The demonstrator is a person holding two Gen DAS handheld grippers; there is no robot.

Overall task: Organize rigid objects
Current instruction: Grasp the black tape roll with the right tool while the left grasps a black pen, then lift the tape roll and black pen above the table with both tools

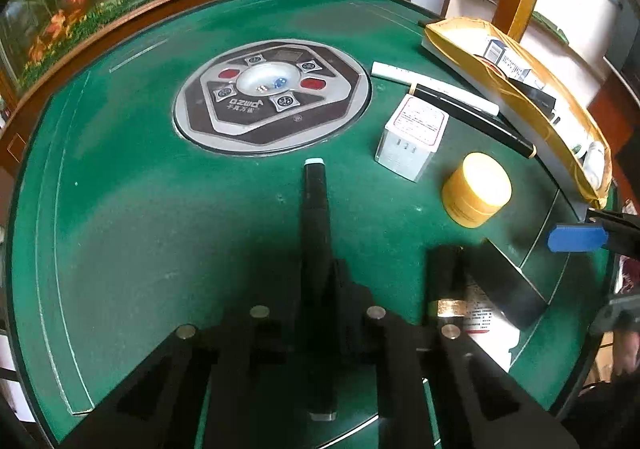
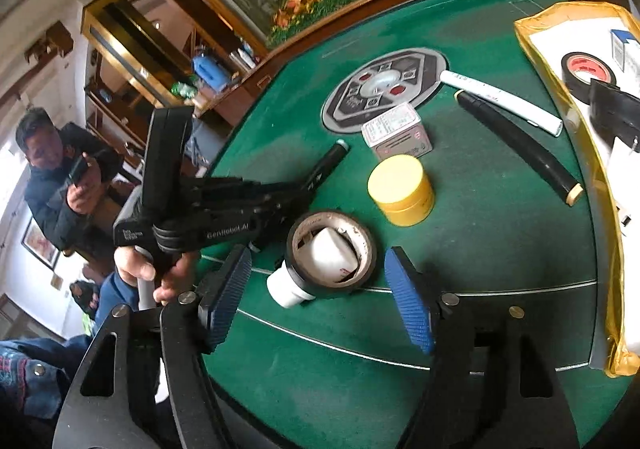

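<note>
On the green felt table (image 2: 500, 241), "GenRobot.AI" marks the clenched left hand-held gripper (image 2: 320, 173); the right hand-held gripper (image 2: 320, 285) stands released.

A black tape roll (image 2: 331, 252) lies ringed around a tipped white bottle (image 2: 310, 269) beside an upright yellow jar (image 2: 401, 189).

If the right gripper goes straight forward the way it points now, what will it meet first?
Most likely the black tape roll and the white bottle it rings, lying between the open right gripper fingertips; depth is hard to judge.
</note>
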